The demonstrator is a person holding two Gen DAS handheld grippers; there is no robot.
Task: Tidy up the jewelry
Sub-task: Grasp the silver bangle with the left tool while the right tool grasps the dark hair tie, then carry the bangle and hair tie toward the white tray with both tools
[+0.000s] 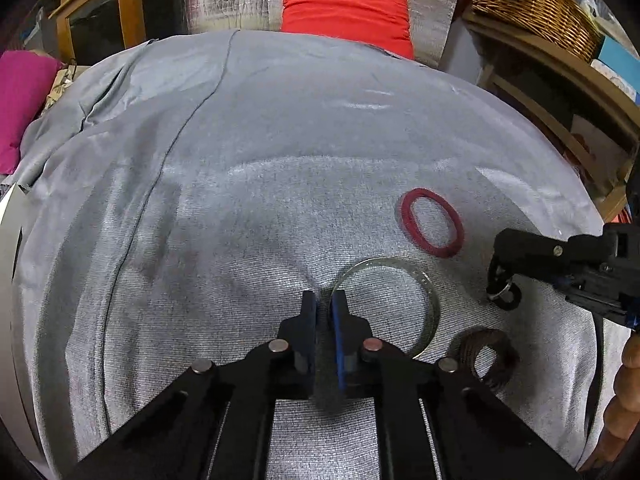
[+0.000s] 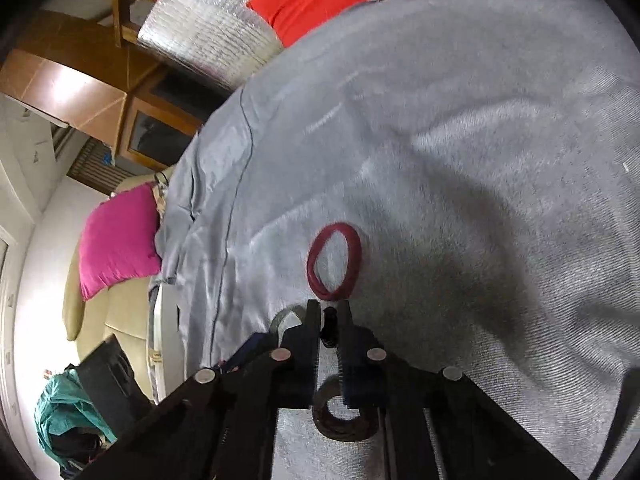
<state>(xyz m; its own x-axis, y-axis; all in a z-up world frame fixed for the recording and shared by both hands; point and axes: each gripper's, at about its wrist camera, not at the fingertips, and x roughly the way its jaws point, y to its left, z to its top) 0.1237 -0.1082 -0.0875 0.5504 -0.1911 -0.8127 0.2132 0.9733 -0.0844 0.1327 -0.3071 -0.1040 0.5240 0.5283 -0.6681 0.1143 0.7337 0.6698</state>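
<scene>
Open grey cloth point(image 1: 248, 184) left and ahead, red bangle point(image 1: 432, 222), brown bangle point(image 1: 486, 358) crowding right

hidden: near part of the clear bangle point(image 1: 430, 300) is behind the left gripper point(image 1: 324, 308) | hidden: brown bangle point(image 2: 344, 420) is partly under the right gripper point(image 2: 329, 316) | too small: dark ring point(image 2: 330, 330) between its fingertips, kind not clear | cut off: wicker basket point(image 1: 532, 4) at the far right edge | blurred: teal cloth point(image 2: 68, 416)
</scene>
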